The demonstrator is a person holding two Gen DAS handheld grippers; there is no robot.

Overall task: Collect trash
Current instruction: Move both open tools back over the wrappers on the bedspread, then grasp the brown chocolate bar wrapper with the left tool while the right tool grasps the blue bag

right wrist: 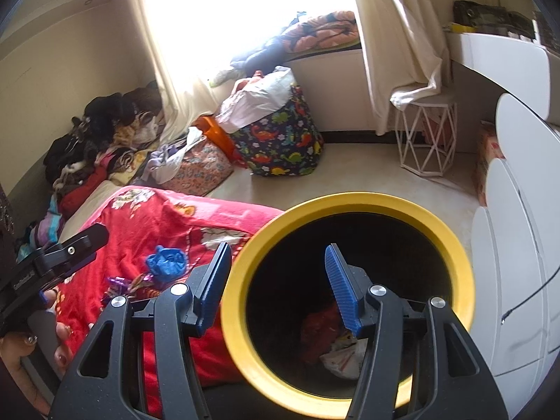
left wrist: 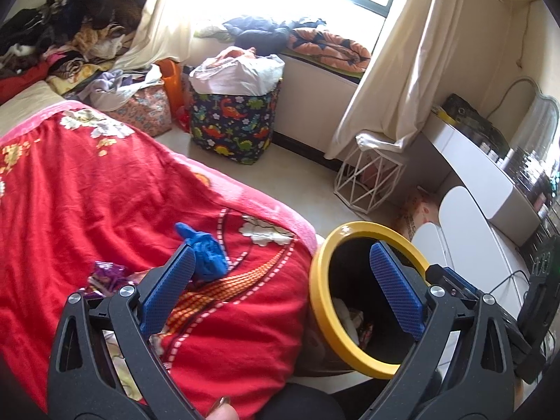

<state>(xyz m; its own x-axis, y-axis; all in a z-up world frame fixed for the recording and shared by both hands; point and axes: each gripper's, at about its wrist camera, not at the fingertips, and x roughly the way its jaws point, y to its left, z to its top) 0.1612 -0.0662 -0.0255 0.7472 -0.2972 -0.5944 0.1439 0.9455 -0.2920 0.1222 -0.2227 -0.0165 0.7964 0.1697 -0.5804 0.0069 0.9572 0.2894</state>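
A yellow-rimmed black trash bin stands beside the bed, with crumpled wrappers inside. A crumpled blue piece of trash and a purple foil wrapper lie on the red floral blanket. My left gripper is open and empty, its left fingertip next to the blue trash. My right gripper is open and empty, straddling the bin's rim, one finger over the opening.
A dinosaur-print bag and a floral bag stand on the floor by the window. A white wire basket sits under the curtain. White desk and chair are at right. Clothes pile on the bed's far end.
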